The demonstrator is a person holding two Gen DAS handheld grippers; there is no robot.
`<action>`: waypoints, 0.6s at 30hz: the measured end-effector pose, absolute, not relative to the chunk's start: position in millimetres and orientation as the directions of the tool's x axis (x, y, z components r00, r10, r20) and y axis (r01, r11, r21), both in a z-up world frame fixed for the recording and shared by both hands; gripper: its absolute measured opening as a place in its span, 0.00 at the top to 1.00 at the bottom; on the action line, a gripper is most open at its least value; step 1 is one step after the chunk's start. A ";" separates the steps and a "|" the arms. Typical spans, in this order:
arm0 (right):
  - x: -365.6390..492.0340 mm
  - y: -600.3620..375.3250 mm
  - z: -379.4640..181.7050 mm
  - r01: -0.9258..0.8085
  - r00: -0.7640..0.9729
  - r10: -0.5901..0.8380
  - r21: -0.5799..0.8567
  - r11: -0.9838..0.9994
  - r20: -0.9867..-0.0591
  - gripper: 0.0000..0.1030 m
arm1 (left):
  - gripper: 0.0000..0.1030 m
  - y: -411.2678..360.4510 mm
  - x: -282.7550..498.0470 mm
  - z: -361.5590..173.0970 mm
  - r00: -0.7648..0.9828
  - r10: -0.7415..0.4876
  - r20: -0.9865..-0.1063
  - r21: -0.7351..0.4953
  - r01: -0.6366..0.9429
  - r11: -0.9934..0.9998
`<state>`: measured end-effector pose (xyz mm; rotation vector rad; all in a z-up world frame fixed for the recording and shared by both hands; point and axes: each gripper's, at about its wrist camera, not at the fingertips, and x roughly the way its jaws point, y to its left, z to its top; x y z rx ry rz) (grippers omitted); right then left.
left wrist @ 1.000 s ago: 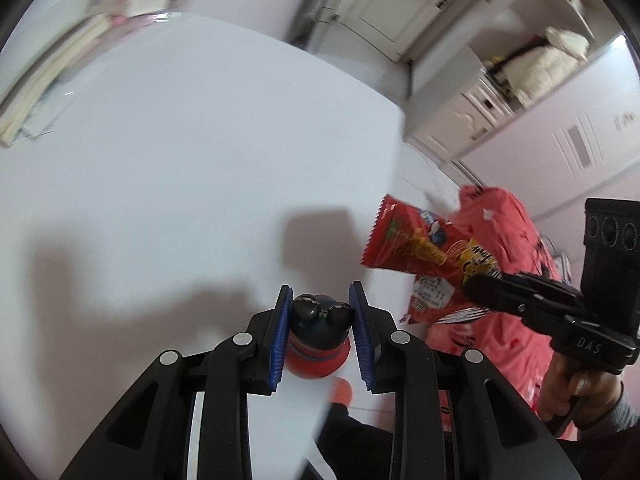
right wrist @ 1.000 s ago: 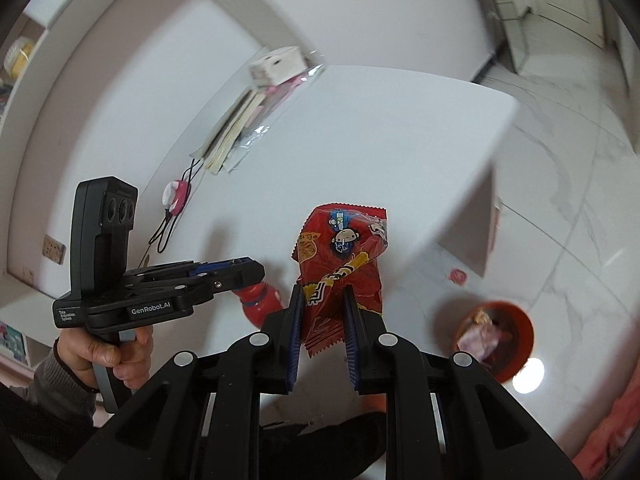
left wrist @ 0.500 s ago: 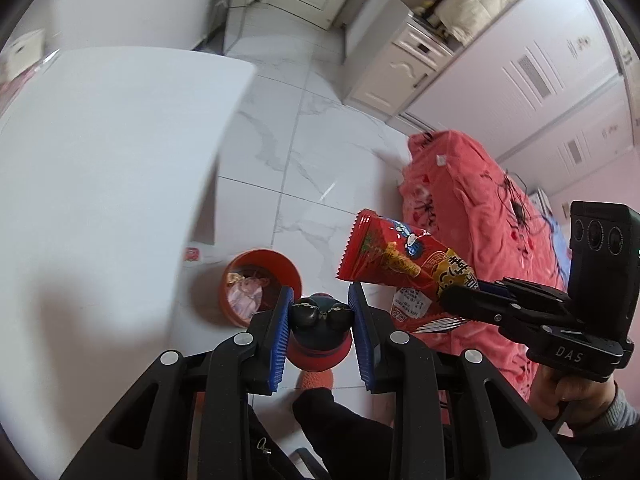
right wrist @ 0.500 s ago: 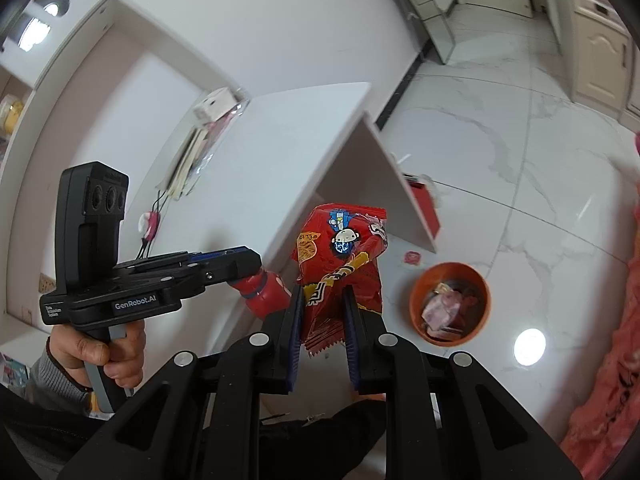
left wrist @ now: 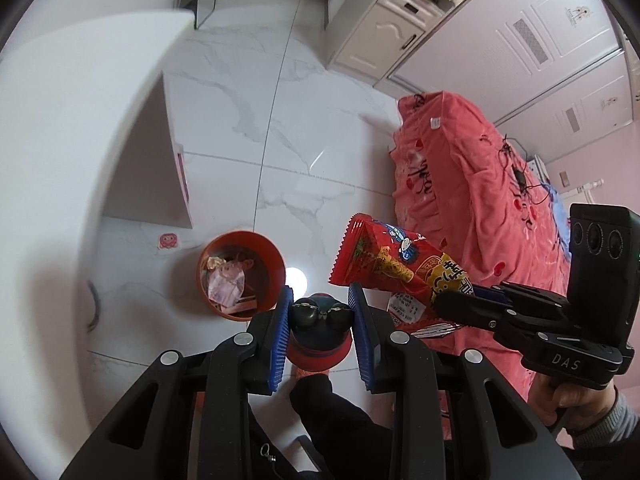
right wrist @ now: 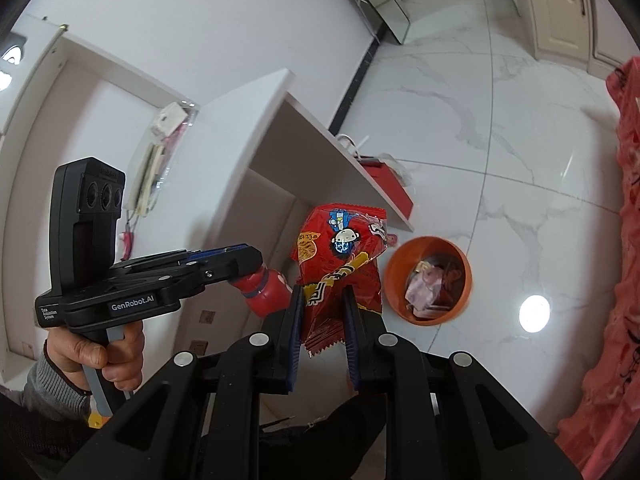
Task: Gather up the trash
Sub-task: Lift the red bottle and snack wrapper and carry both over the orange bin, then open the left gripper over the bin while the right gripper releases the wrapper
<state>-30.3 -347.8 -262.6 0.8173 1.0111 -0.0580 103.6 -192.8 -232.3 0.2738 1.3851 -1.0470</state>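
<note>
My left gripper is shut on a small red bottle with a dark cap, held in the air above the floor. In the right wrist view the same left gripper and the red bottle hang at the left. My right gripper is shut on a red snack bag, whose top sticks up past the pads. In the left wrist view the snack bag points left from the right gripper. An orange trash bin holding wrappers stands on the floor just beyond both grippers.
The white table fills the left, its side panel reaching the floor. A red bag leans by that panel. A pink-red bedspread covers the right. White marble floor and cabinets lie beyond. A small sticker lies near the bin.
Both grippers swung off the tabletop and lower, out over the floor, still holding the bottle and the snack bag. The orange bin has come into view and now sits close ahead.
</note>
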 end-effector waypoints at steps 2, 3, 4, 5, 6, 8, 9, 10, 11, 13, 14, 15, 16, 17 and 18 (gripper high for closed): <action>-25.1 -356.4 -285.2 0.424 0.544 0.319 0.582 0.694 -0.776 0.81 | 0.71 -199.7 108.1 -251.9 -0.172 -0.428 -0.887 -0.408 0.727 0.552; -23.1 -359.0 -292.3 0.431 0.540 0.318 0.581 0.691 -0.779 0.81 | 0.71 -203.8 109.5 -259.5 -0.177 -0.420 -0.890 -0.407 0.725 0.556; -20.0 -362.4 -303.0 0.441 0.534 0.317 0.578 0.687 -0.784 0.81 | 0.71 -207.9 112.6 -272.1 -0.185 -0.410 -0.893 -0.407 0.721 0.560; -17.2 -365.1 -313.2 0.450 0.528 0.317 0.577 0.682 -0.787 0.81 | 0.71 -211.2 115.8 -283.3 -0.192 -0.406 -0.893 -0.411 0.717 0.563; -13.3 -369.0 -327.0 0.462 0.521 0.321 0.578 0.673 -0.791 0.81 | 0.71 -213.7 118.7 -291.4 -0.195 -0.403 -0.894 -0.411 0.713 0.568; -6.7 -373.7 -347.3 0.473 0.511 0.329 0.579 0.664 -0.794 0.81 | 0.71 -219.1 123.6 -311.8 -0.196 -0.383 -0.903 -0.400 0.711 0.578; -0.1 -376.2 -363.0 0.476 0.504 0.334 0.578 0.662 -0.797 0.81 | 0.71 -222.0 126.3 -322.3 -0.200 -0.383 -0.902 -0.403 0.710 0.578; 1.5 -378.0 -371.1 0.479 0.499 0.337 0.578 0.661 -0.799 0.81 | 0.71 -224.7 129.0 -334.1 -0.214 -0.386 -0.897 -0.416 0.702 0.578; 4.8 -379.4 -381.1 0.481 0.493 0.343 0.580 0.658 -0.799 0.81 | 0.71 -225.5 131.2 -341.1 -0.224 -0.385 -0.895 -0.424 0.694 0.582; 12.7 -383.5 -406.4 0.491 0.479 0.351 0.577 0.653 -0.805 0.81 | 0.71 -229.2 135.2 -359.3 -0.233 -0.383 -0.894 -0.430 0.688 0.585; 15.3 -384.8 -416.2 0.495 0.474 0.355 0.578 0.649 -0.806 0.81 | 0.71 -231.8 136.5 -371.0 -0.232 -0.380 -0.896 -0.426 0.690 0.585; 18.9 -386.5 -429.6 0.502 0.469 0.362 0.580 0.642 -0.806 0.81 | 0.71 -232.2 138.7 -377.2 -0.233 -0.375 -0.897 -0.425 0.690 0.587; 22.0 -387.9 -442.5 0.509 0.461 0.364 0.577 0.639 -0.809 0.81 | 0.71 -233.1 140.6 -385.1 -0.239 -0.372 -0.897 -0.427 0.686 0.589; 23.3 -388.9 -450.6 0.511 0.458 0.365 0.576 0.638 -0.811 0.81 | 0.71 -234.4 142.5 -394.9 -0.247 -0.369 -0.896 -0.431 0.682 0.591; 26.4 -389.2 -462.6 0.515 0.450 0.367 0.572 0.638 -0.814 0.81 | 0.71 -235.1 144.9 -403.8 -0.251 -0.363 -0.897 -0.431 0.679 0.595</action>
